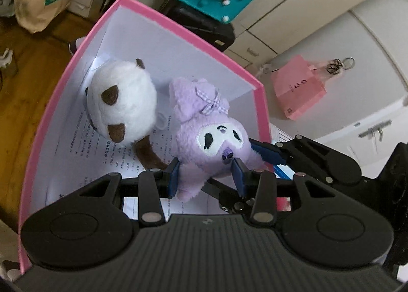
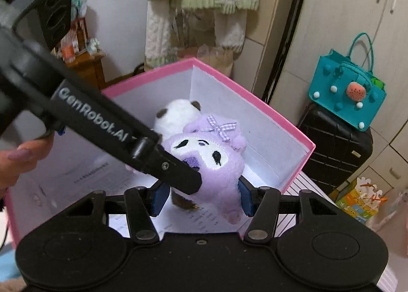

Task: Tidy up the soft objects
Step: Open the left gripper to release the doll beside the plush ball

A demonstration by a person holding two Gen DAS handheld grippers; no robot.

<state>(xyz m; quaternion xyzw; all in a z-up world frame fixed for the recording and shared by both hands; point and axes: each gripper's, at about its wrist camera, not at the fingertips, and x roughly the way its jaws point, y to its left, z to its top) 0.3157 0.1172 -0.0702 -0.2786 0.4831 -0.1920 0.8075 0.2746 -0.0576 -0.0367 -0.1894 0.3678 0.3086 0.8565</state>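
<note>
Left to right, left wrist view: pink box (image 1: pixel 262 103) wall at left edge; white-and-brown plush (image 1: pixel 122 103) at centre left on printed paper (image 1: pixel 84 149) lining the floor; purple plush (image 1: pixel 211 144) at centre, held over the box interior; pink paper bag (image 1: pixel 298 90) at upper right. Left gripper (image 1: pixel 205 177) pinching the purple plush's lower body; right gripper (image 2: pixel 201 196) likewise closed across the toy, pads (image 2: pixel 246 198) pressing its sides. Likely risk: uneven release by either gripper, leaving the toy snagged, or tipped onto the white plush. Open room: bare floor at lower left of box; right wall close beside the right gripper.
</note>
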